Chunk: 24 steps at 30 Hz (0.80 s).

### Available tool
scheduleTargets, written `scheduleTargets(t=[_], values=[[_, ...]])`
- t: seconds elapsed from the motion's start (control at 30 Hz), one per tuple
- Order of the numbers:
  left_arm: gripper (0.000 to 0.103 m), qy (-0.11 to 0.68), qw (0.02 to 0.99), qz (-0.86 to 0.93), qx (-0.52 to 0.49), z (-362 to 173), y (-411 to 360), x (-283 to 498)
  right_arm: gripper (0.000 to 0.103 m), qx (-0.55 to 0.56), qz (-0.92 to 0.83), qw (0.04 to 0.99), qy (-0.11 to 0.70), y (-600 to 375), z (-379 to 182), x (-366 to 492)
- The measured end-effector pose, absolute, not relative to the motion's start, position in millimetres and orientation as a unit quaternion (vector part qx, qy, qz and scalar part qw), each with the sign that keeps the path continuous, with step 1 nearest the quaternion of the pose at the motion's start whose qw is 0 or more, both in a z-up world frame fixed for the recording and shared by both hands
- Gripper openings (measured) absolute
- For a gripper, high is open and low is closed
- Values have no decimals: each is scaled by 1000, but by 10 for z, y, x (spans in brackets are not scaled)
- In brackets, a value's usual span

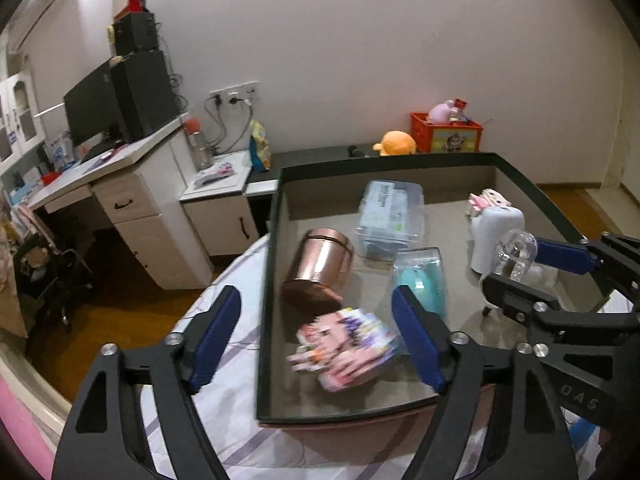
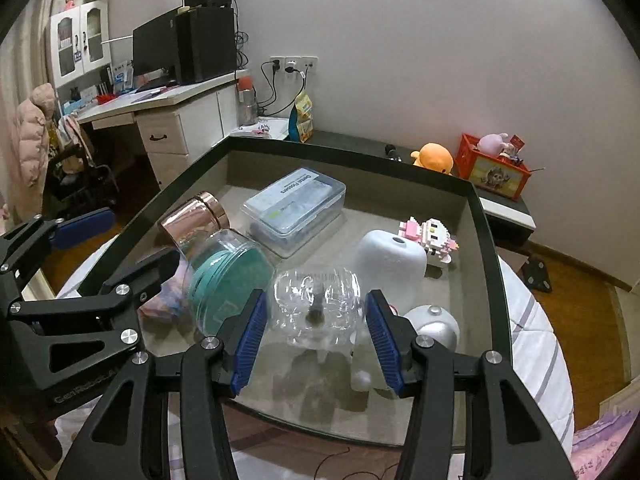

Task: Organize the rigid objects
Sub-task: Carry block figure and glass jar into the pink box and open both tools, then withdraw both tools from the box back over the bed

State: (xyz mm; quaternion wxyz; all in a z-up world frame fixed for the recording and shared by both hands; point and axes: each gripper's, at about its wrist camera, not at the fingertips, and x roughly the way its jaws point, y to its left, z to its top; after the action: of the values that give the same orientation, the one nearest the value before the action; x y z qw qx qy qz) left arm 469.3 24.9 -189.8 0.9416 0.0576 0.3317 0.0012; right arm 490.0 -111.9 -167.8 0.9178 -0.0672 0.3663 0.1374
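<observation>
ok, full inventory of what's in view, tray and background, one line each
tray: 1, dark green rim, beige floor, on the striped bedding
copper canister: 1, rose-copper, on its side, tray left
clear lidded box: 1, transparent, tray back
teal-lidded jar: 1, clear with teal lid, on its side, centre-left
pink packet: 1, pink and purple, blurred, tray front-left
clear bottle: 1, transparent, between the right gripper's fingers
white speaker: 1, white, tray right
block figure: 1, pink and white, behind the speaker
silver dome: 1, silver, tray front-right
orange plush: 1, ledge behind tray
red crate: 1, holds toys, ledge
left gripper: open
right gripper: around the bottle, contact unclear
</observation>
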Motion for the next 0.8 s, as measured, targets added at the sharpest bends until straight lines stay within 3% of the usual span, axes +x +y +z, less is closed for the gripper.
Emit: scheduleTargets(t=[0.1,0.37,0.8], values=[[95,320,946,11,41,-1805,348,4608,86,-63,114,925,357,-1167,-1616,4866],[101,261,965,5,19,-1410,408,4061,87,-42,117,943,309,-1262,-1222,4427],[103,141,990,-11,20,-992,270,2592,87,-37,101,975,194,-1413,-778,2939]])
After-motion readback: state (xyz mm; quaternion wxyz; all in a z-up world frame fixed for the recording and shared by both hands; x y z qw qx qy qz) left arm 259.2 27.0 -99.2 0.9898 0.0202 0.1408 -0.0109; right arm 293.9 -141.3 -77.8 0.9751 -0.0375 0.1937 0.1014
